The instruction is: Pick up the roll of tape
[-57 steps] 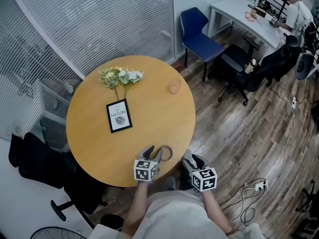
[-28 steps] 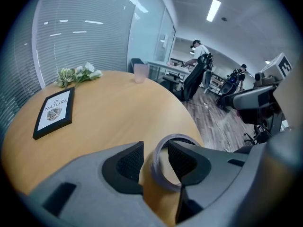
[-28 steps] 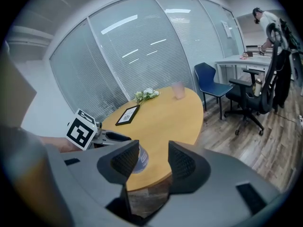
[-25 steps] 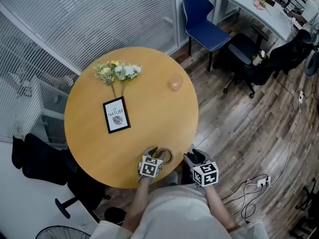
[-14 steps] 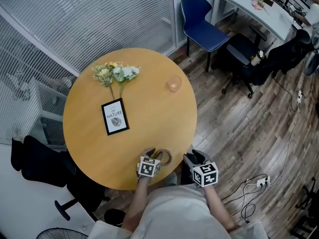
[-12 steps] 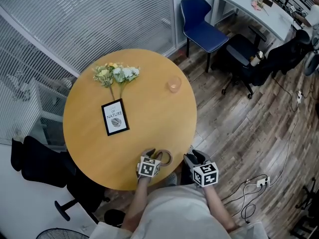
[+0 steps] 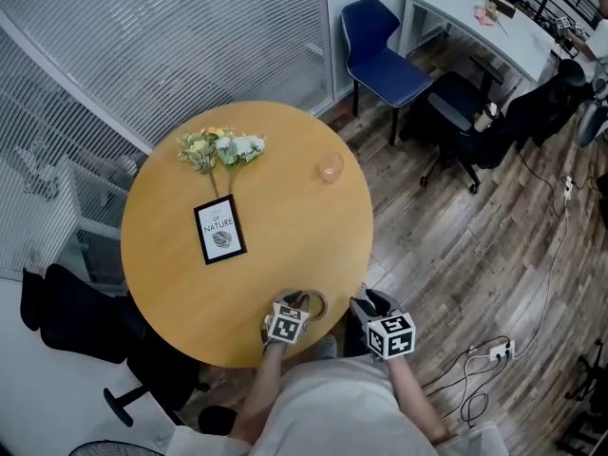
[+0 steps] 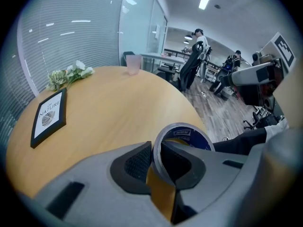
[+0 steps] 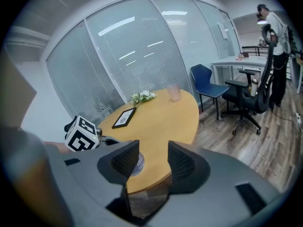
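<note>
Left gripper view settles the matter: the left tongs (image 8: pixel 156 157) have just been closing and now pinch the near wall of the tape (image 8: pixel 191 135), with one pad outside the ring and the other inside its hole. From the grip, the rest of the ring extends toward 1 o'clock. Head view shows the tape lying flat, hole upward, at the 6 o'clock edge of the surface (image 7: pixel 285 207). The right tongs (image 9: pixel 149 157) stand open and empty at about 3 o'clock from the tape, beyond the edge. The left hand is therefore the nearer one. I judge the lift should go straight up, so that the thin wall does not slip out.
</note>
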The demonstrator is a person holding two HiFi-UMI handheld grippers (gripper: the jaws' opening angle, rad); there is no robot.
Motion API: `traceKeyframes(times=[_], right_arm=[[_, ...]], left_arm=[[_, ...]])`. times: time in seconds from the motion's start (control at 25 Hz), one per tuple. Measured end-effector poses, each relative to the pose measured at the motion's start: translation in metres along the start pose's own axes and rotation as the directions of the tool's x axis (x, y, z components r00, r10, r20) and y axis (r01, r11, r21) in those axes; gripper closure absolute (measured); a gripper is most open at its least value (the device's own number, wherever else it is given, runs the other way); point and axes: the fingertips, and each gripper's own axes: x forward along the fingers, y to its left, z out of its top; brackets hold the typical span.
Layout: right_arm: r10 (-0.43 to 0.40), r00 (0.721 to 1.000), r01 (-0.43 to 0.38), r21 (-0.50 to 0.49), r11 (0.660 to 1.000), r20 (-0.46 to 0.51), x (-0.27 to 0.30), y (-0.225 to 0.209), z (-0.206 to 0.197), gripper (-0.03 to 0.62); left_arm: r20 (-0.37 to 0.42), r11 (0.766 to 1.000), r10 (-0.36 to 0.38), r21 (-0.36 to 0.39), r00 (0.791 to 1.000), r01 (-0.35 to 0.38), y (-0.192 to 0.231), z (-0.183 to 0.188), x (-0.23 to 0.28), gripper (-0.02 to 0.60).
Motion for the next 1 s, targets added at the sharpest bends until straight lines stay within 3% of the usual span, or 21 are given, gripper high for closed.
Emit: traceKeyframes(times=[0.36,1.0], right_arm=[[-0.007,1.0,0.007,-0.006,1.0,0.014,-0.005,0.006,-0.001,0.408],[-0.029,0.998,0.032,-0.036,0.999,0.06,-0.036,0.039,-0.012,0.408]], left_arm=[[0.028,0.997,0.002,-0.077,1.0,0.0,0.008,-0.002,-0.009,0.522],[0.196,0.998,0.043,-0.056,0.98,-0.033,0.004,0.023,-0.071,0.522]])
